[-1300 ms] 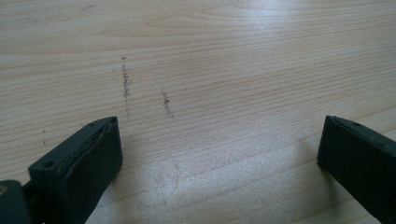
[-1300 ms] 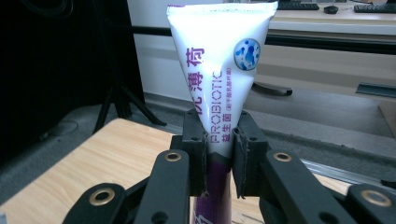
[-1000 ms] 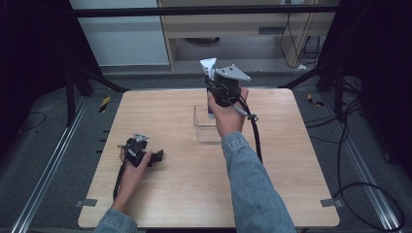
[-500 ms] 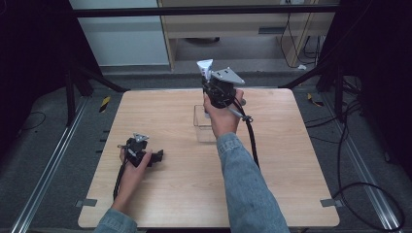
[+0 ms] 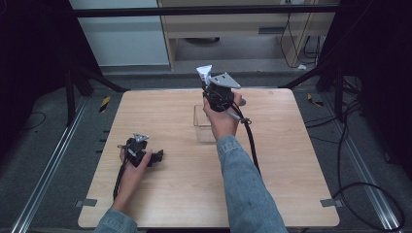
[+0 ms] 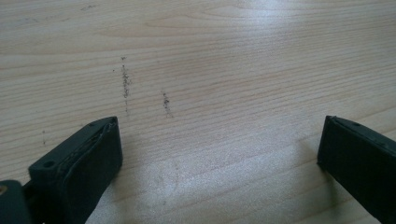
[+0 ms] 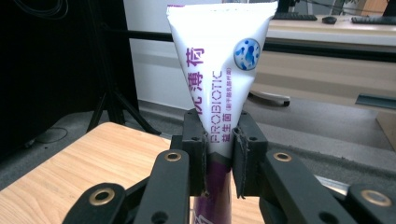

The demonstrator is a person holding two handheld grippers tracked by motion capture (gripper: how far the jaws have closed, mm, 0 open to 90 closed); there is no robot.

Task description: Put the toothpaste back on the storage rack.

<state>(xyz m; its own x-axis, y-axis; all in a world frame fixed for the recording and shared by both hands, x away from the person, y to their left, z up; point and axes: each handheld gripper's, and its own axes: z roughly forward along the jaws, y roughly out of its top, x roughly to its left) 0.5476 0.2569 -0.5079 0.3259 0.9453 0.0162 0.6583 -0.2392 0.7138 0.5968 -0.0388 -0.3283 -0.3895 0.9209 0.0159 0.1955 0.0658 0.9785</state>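
The toothpaste tube (image 7: 219, 84) loses its lower end behind the right tool (image 7: 219, 158) and the picture's bottom edge. The person's right hand (image 5: 222, 119) hides part of the clear box (image 5: 204, 124) on the counter (image 5: 291, 160).

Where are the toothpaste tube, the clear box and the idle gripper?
tube (image 7: 219, 70): right gripper view, its white printed body.
box (image 5: 201, 127): high view, its clear left wall.
left gripper (image 5: 156, 156): high view, midway between its fingertips, on the table.
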